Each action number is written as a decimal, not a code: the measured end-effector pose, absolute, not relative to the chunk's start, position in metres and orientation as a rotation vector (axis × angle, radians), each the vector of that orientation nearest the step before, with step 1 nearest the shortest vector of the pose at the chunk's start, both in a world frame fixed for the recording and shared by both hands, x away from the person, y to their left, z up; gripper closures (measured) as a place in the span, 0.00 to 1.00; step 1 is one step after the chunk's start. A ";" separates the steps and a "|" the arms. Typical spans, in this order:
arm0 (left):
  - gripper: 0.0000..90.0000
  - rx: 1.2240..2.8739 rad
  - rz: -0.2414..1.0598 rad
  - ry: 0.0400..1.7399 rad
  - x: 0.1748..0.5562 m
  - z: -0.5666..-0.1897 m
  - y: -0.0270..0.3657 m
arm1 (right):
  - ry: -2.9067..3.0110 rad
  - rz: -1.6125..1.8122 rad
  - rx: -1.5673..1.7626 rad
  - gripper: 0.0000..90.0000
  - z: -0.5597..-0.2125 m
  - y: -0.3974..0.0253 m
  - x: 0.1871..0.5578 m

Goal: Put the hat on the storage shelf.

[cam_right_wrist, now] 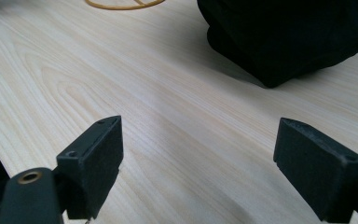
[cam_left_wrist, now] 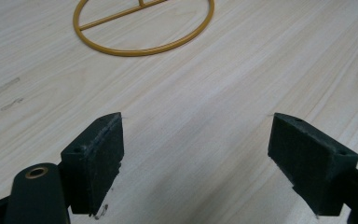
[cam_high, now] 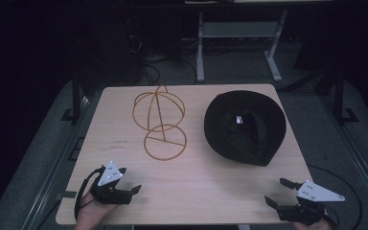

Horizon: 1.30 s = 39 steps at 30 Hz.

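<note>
A gold wire hat stand (cam_high: 158, 122) stands on the left half of the wooden table (cam_high: 196, 191), a dome frame on a ring base (cam_left_wrist: 144, 48). To its right a black hat (cam_high: 245, 127) lies upside down, its inside facing up. My left gripper (cam_high: 130, 182) rests open at the table's near left corner, pointing towards the ring base with bare wood between its jaws (cam_left_wrist: 198, 140). At the near right corner my right gripper (cam_high: 278, 191) is open and holds nothing. The hat (cam_right_wrist: 284, 37) lies ahead of it and somewhat to its right (cam_right_wrist: 198, 144).
Bare wood stretches between the two grippers along the near edge. Beyond the far edge stand a metal desk frame (cam_high: 237, 43) and loose cables (cam_high: 148, 62) on a dark floor. A cable (cam_high: 345, 184) trails off the table's right side.
</note>
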<state>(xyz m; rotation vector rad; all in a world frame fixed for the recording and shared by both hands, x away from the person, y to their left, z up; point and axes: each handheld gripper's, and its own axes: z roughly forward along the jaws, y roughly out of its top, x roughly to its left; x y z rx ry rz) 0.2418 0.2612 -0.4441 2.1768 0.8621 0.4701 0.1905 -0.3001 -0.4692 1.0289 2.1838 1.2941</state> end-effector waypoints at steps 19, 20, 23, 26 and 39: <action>0.20 2.215 0.432 0.735 0.240 -0.437 0.226 | 2.199 1.313 1.007 0.16 -0.468 -0.296 0.193; 0.20 2.217 0.423 0.711 0.240 -0.435 0.219 | 2.197 1.315 1.009 0.16 -0.468 -0.296 0.193; 0.20 2.226 0.413 0.673 0.239 -0.432 0.208 | 2.194 1.312 1.004 0.16 -0.468 -0.297 0.192; 0.20 2.223 0.404 0.655 0.239 -0.429 0.201 | 2.189 1.323 1.011 0.16 -0.467 -0.297 0.192; 0.21 2.226 0.359 0.526 0.248 -0.409 0.157 | 2.177 1.338 1.008 0.16 -0.465 -0.301 0.192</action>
